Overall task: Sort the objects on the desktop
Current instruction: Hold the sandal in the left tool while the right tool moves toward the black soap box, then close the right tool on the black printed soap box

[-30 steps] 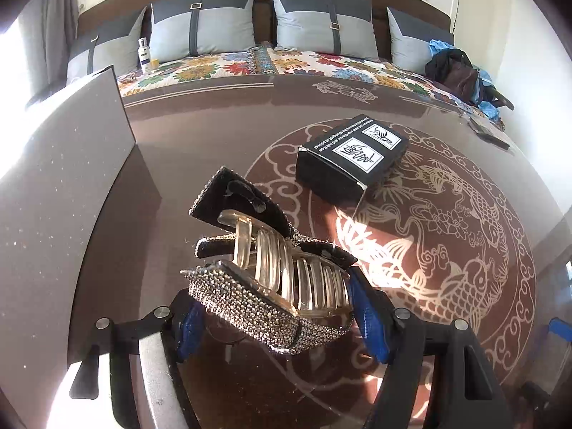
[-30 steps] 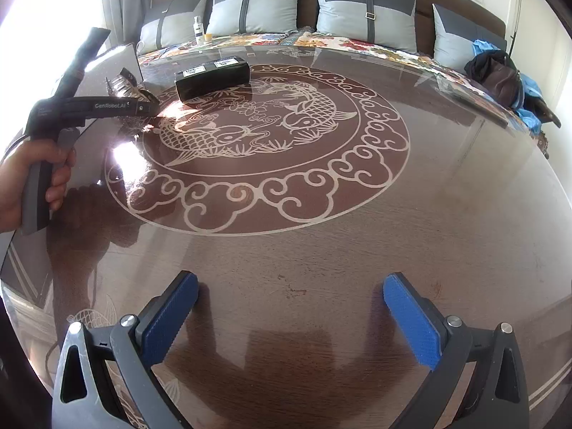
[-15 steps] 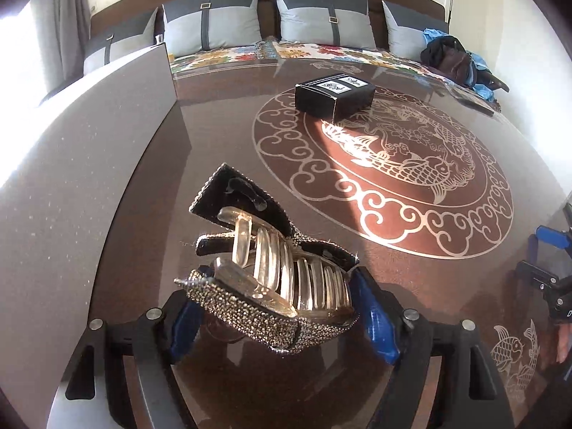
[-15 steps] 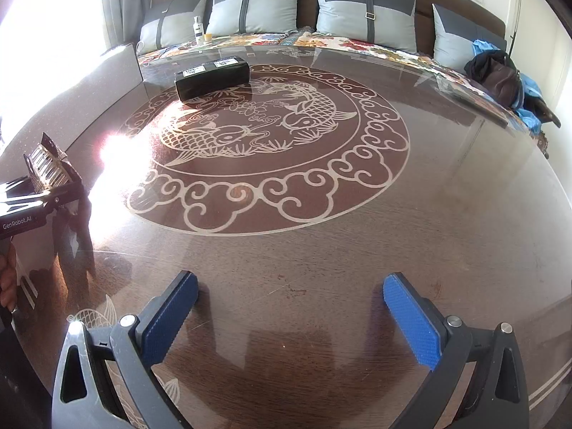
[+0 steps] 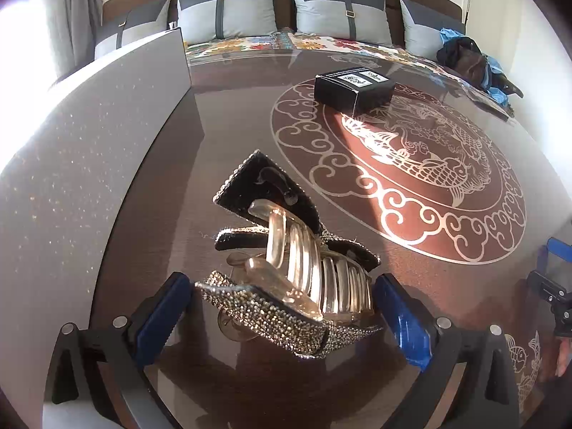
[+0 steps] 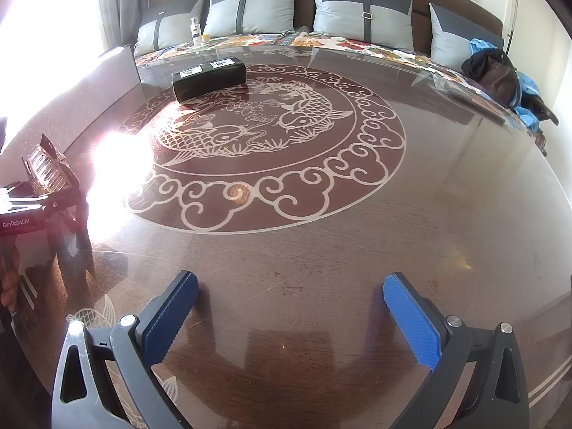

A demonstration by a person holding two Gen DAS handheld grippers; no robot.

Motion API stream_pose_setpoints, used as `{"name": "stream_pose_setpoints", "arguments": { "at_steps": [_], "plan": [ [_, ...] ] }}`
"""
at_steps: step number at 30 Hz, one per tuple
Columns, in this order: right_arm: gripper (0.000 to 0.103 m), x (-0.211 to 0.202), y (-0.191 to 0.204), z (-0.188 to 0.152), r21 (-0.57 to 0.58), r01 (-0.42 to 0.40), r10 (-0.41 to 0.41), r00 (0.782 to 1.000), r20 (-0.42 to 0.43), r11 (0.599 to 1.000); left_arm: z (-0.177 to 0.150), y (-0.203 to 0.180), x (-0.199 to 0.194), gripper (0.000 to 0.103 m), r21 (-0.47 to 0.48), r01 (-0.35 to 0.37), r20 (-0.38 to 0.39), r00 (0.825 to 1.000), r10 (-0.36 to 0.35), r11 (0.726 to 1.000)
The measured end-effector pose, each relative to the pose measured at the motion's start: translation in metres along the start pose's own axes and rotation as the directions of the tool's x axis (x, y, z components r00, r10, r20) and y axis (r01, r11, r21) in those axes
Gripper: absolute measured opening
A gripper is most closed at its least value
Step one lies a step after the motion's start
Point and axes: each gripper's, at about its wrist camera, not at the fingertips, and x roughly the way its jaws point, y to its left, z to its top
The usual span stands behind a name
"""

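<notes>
Left wrist view: left gripper (image 5: 282, 305), blue ribbed pads, clamps 1 rhinestone-studded hair claw (image 5: 293, 271) w/ clear plastic teeth, held above the glossy brown table (image 5: 250, 114). Right gripper (image 6: 289, 316) spread wide, nothing between pads, just above the tabletop. Beyond: 1 matte black box (image 5: 354, 89) w/ 2 white labels on the koi-and-cloud inlay, print illegible; 1 grey speckled panel (image 5: 89, 150) at table's left, cut off by frame.

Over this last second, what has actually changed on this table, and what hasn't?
The left gripper pulled back from the black box toward the table's near left edge, carrying the rhinestone hair clip. Its jaws now look slightly apart around the clip. The right gripper stayed open and still; the box stayed put.
</notes>
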Motion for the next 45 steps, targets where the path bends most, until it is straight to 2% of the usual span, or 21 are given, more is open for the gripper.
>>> {"name": "stream_pose_setpoints", "arguments": {
  "at_steps": [20,23,27,31,34,36,38,42,45],
  "plan": [
    [0.103,0.005,-0.002,0.006,-0.024,-0.021,0.020,1.000,-0.016,1.000,0.000,0.001,0.000,0.103,0.000,0.001,0.000,1.000,-0.001,1.000],
    [0.103,0.021,0.000,0.031,-0.067,-0.061,0.057,0.996,-0.065,0.996,0.000,0.002,0.000,0.103,0.000,0.001,0.000,1.000,-0.001,1.000],
    [0.103,0.044,0.005,0.091,-0.016,-0.126,0.125,0.989,-0.076,0.992,0.000,0.001,0.000,0.103,-0.001,0.001,0.000,1.000,-0.001,1.000],
    [0.103,0.076,0.014,0.164,0.143,-0.183,0.198,0.976,-0.096,0.973,0.000,0.001,0.000,0.103,0.000,0.001,0.000,1.000,-0.001,1.000],
    [0.103,0.100,0.023,0.209,0.295,-0.231,0.268,0.959,-0.093,0.927,0.000,0.001,0.000,0.103,-0.001,0.001,0.000,1.000,-0.001,1.000],
    [0.103,0.116,0.032,0.231,0.371,-0.223,0.277,0.956,-0.099,0.901,0.000,0.001,0.000,0.103,0.000,0.001,0.001,1.000,-0.001,1.000],
    [0.103,0.129,0.047,0.249,0.402,-0.207,0.270,0.957,-0.106,0.892,-0.001,0.002,0.000,0.103,-0.001,0.001,0.001,1.000,-0.001,1.000],
    [0.103,0.160,0.082,0.271,0.338,-0.113,0.192,0.959,-0.209,0.934,-0.001,0.001,0.000,0.103,0.000,0.001,0.001,1.000,-0.001,1.000],
    [0.103,0.178,0.103,0.270,0.262,-0.064,0.137,0.953,-0.272,0.963,-0.001,0.001,0.000,0.103,-0.001,0.002,0.001,1.000,-0.002,1.000]
  ]
}}
